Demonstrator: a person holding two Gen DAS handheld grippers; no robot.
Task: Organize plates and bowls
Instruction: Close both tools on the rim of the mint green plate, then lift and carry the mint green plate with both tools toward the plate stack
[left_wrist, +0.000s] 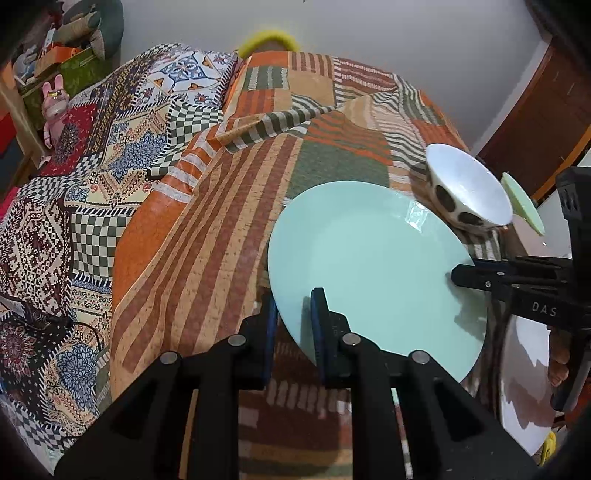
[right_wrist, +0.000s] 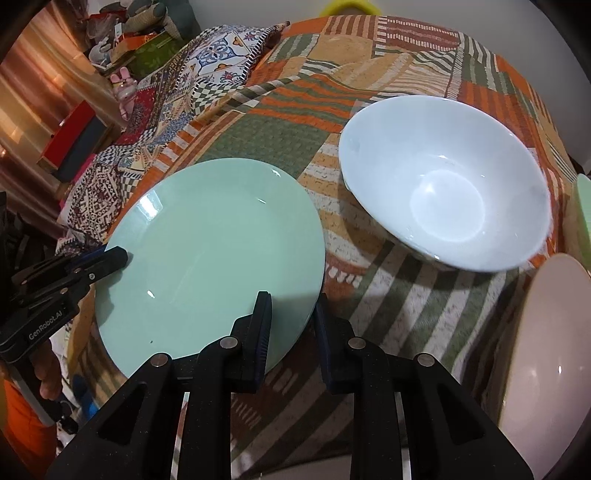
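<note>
A mint-green plate (left_wrist: 369, 266) (right_wrist: 210, 243) hangs just above the patchwork tablecloth (left_wrist: 229, 229), gripped on two opposite edges. My left gripper (left_wrist: 293, 306) is shut on its near-left rim, and it shows in the right wrist view as a black clamp (right_wrist: 120, 256) on the plate's left edge. My right gripper (right_wrist: 291, 310) is shut on the plate's near-right rim and enters the left wrist view from the right (left_wrist: 456, 277). A bowl (left_wrist: 469, 184) (right_wrist: 443, 177), white inside with black spots outside, sits on the cloth just beyond the plate.
A second green plate (left_wrist: 522, 203) (right_wrist: 583, 206) shows edge-on past the bowl. A pale plate (right_wrist: 554, 350) (left_wrist: 524, 369) lies at the table's right edge. Folded patterned cloth (left_wrist: 92, 177) covers the left side. A pink toy rabbit (left_wrist: 55, 107) and boxes stand beyond it.
</note>
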